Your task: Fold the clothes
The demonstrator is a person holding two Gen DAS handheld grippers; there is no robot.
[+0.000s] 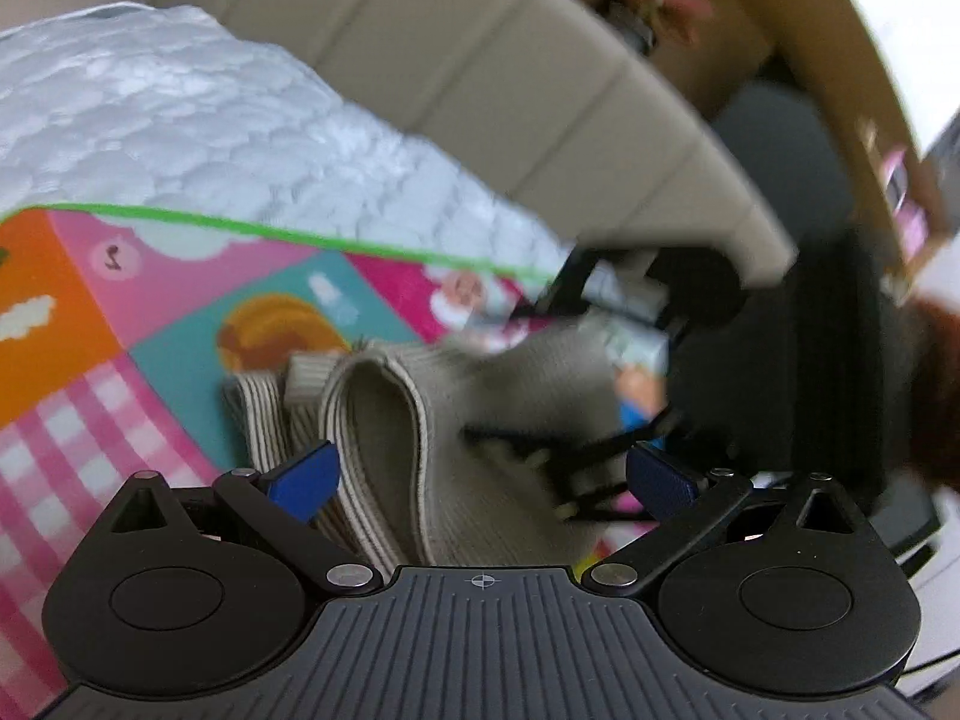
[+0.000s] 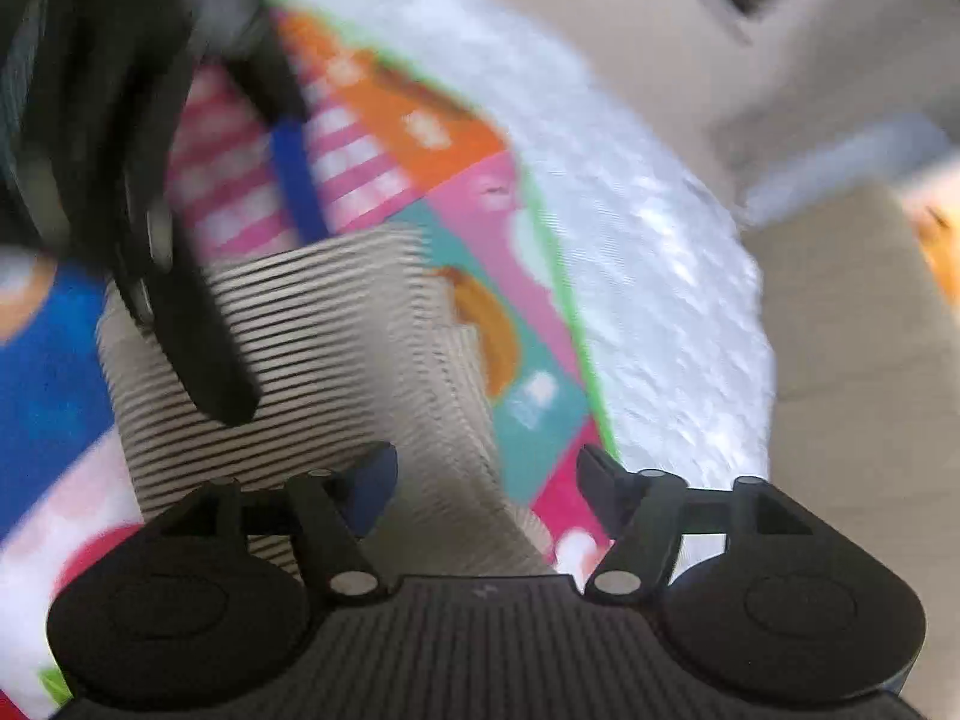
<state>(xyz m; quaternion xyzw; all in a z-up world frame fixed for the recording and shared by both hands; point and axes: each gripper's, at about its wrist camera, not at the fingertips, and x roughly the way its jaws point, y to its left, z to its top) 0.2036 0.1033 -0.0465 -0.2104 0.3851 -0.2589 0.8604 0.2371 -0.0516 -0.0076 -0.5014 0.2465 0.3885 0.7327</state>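
A: On the far left of the left wrist view, a white quilted bed cover runs under a colourful cartoon mat, which seems to serve as the folding surface. Where is the garment?

B: Near the middle. The beige striped garment lies bunched on the mat, ribbed folds on its left and a looped edge, perhaps a neckline or cuff, standing up beside them. The blur keeps me from naming it more closely.

A: And the left gripper?

B: Its jaws stand wide apart, the blue pads on either side of the cloth with nothing pinched. I judge it is lined up over that looped edge to take hold of it.

A: To the right of it?

B: The right gripper shows at the garment's far right edge, dark and smeared. Behind it runs a beige padded headboard.

A: What does the right wrist view add?

B: The left gripper reaches in at the left over the striped cloth. The right gripper also has its jaws spread, the cloth just beneath them but not caught. Mat and bed cover lie to the right.

A: So both ends are being approached?

B: That is my reading: one gripper per end, so the garment can be lifted and spread before folding.
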